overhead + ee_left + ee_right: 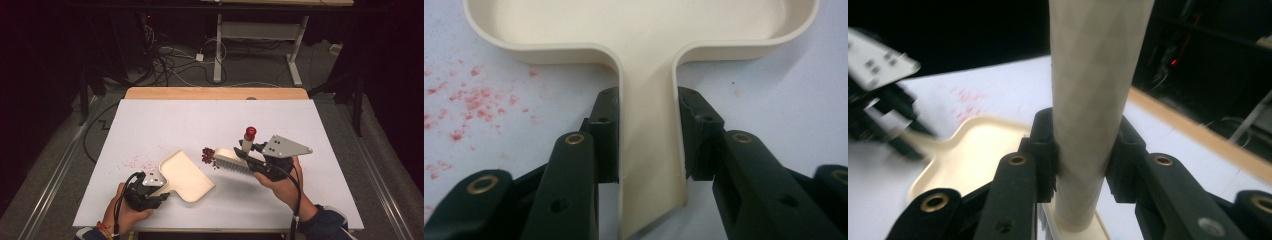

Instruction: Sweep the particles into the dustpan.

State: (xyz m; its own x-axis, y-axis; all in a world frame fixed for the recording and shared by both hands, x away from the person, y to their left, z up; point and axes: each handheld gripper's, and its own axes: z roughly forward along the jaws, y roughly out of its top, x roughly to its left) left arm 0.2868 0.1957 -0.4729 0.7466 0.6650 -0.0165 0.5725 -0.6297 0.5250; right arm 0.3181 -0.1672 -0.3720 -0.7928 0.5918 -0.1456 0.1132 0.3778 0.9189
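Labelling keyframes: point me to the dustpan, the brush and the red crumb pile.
dustpan (186, 175), high view, bare middle of the tray.
brush (231, 161), high view, bristle head.
red crumb pile (207, 155), high view, centre of the heap beside the bristles.

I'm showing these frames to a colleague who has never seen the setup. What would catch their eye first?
Probably the cream dustpan lying near the table's front, its handle clamped by the left hand-held gripper. Right of it, the right hand-held gripper holds a red-capped brush against a small pile of dark red bits. Faint red specks dot the white table left of the pan.
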